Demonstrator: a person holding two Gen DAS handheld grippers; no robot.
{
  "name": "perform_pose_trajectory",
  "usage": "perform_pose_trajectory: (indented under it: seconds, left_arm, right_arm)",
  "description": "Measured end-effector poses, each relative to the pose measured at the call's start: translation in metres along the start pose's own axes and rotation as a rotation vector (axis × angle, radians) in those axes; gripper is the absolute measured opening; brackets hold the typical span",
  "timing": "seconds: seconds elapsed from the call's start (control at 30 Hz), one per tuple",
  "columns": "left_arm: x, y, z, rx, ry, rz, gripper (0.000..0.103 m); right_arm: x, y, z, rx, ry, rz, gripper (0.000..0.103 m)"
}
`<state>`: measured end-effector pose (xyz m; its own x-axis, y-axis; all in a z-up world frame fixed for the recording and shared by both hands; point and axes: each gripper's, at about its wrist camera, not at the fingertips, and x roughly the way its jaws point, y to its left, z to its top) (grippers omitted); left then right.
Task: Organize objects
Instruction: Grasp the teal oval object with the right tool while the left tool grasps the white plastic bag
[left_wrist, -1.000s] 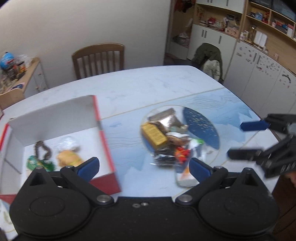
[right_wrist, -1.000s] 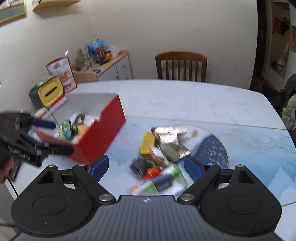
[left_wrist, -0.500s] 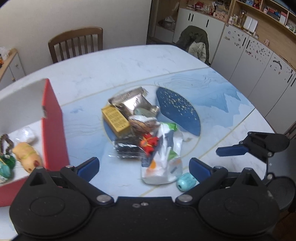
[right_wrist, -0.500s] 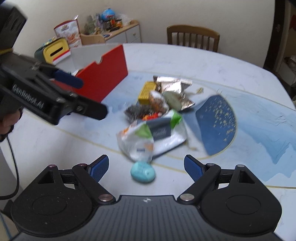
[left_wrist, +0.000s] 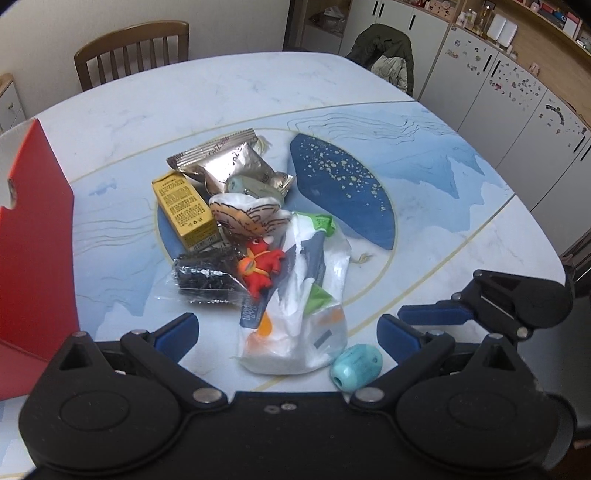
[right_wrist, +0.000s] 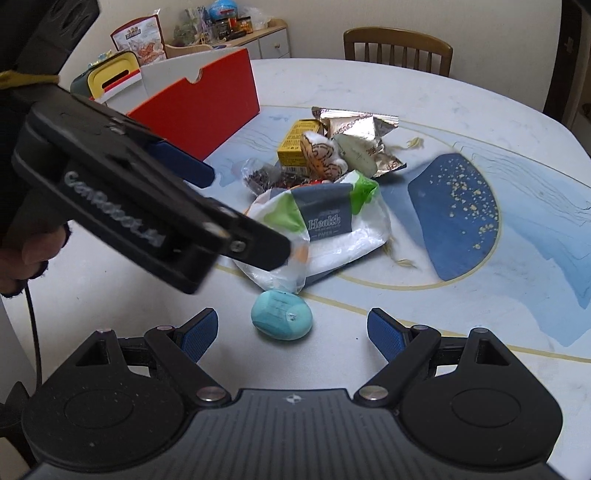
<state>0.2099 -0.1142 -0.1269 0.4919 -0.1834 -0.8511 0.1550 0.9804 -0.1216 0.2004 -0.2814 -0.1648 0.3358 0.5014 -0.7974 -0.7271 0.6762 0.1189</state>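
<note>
A pile lies mid-table: a white tissue pack, a red toy figure, a yellow box, a gold foil pouch, a black packet and a plush piece. A turquoise bead-like object sits by the pack, also in the right wrist view. My left gripper is open over the tissue pack's near end. My right gripper is open, with the turquoise object just ahead between its fingers. The red box stands at the left.
The left gripper's body crosses the right wrist view at left, close over the pile. A wooden chair stands at the far edge. Cabinets line the right. A side shelf with clutter stands behind the red box.
Both grippers have swung from the red box toward the pile and come closer and lower. The turquoise object now lies between the right gripper's fingers.
</note>
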Motion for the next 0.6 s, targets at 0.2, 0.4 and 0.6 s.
perform_pose_trajectory:
  seconds: [0.2, 0.4, 0.6]
  left_arm:
    - [0.015, -0.001, 0.002, -0.024, 0.029, -0.001, 0.094]
    - [0.023, -0.003, 0.001, -0.022, 0.051, -0.007, 0.08]
    - [0.027, -0.005, 0.002, -0.025, 0.055, -0.001, 0.068]
  right_arm:
    - [0.009, 0.001, 0.0, 0.017, 0.005, 0.014, 0.08]
    - [0.014, 0.002, 0.001, 0.004, 0.012, 0.013, 0.065]
    - [0.015, 0.003, 0.003, 0.009, 0.007, 0.015, 0.055]
